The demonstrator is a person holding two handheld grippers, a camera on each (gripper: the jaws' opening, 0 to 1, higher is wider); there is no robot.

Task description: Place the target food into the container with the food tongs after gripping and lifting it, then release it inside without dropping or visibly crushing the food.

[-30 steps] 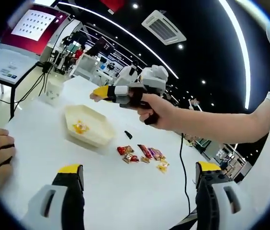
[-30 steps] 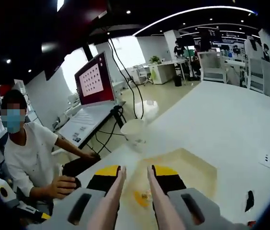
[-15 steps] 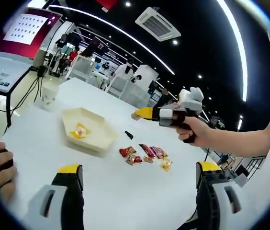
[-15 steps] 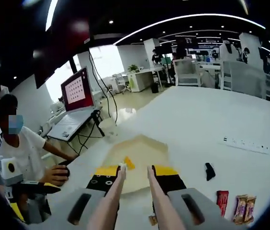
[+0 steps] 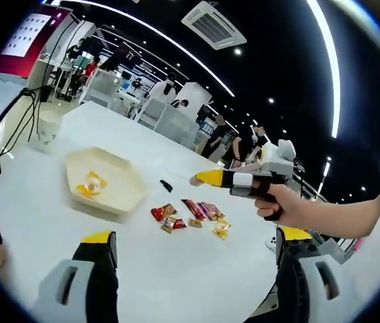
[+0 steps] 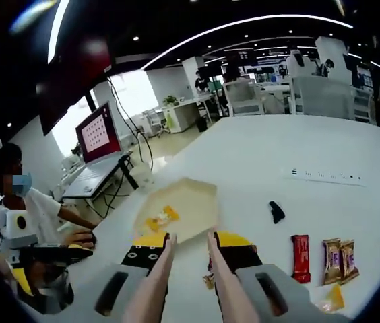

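A pale hexagonal plastic container [image 6: 180,210] sits on a white table [image 6: 325,161], holding yellow-wrapped snack pieces [image 6: 162,217]. Beside it on the table lie a small black object [image 6: 276,212] and a loose row of wrapped snacks, among them a red bar [image 6: 300,258] and brown packets [image 6: 338,259]. The right hand-held gripper [image 6: 188,243] carries pale food tongs [image 6: 151,296], the tips slightly apart with nothing between them, hanging above the table near the container's edge. In the left gripper view, the left hand-held gripper [image 5: 197,243] stands wide open and empty over the table. A seated person [image 6: 28,205] in white is at a laptop [image 6: 99,145].
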